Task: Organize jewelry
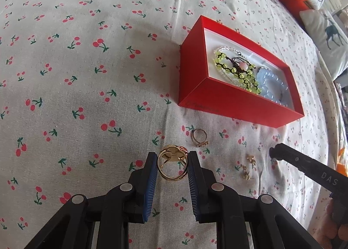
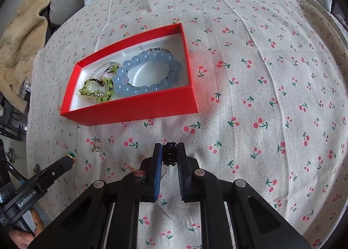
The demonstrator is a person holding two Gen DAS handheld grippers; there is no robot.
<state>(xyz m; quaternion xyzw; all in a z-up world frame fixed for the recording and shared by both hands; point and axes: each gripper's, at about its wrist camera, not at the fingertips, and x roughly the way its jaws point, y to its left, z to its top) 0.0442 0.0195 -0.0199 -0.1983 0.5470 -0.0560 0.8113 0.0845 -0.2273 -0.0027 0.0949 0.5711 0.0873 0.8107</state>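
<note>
Your left gripper [image 1: 173,167] is pinching a gold ring [image 1: 173,165] between its blue pads [image 1: 150,186], the jaws standing only as far apart as the band is wide, so the ring is sitting upright with its flat face turned away from you. Your right gripper [image 2: 170,154] is clamping a small black beaded piece [image 2: 169,153] at the very tips, jaws nearly closed; whether it is a ring or a short bracelet, you cannot tell. Holding both by the fingertips is probably keeping them free to drop cleanly.

In the left wrist view, just past the gold ring at about one o'clock, a thinner ring [image 1: 199,138] is lying on the cherry-print bedspread [image 1: 87,75], and at three o'clock small gold earrings [image 1: 248,168] are waiting near the other gripper's tip.

Farther out at one o'clock, the red box [image 1: 195,75] is sitting open, already holding a green beaded bracelet [image 1: 237,70] and a blue beaded bracelet [image 1: 271,88] side by side, touching. Loose pieces are lying close to its near wall, likely to keep each carry short.
</note>
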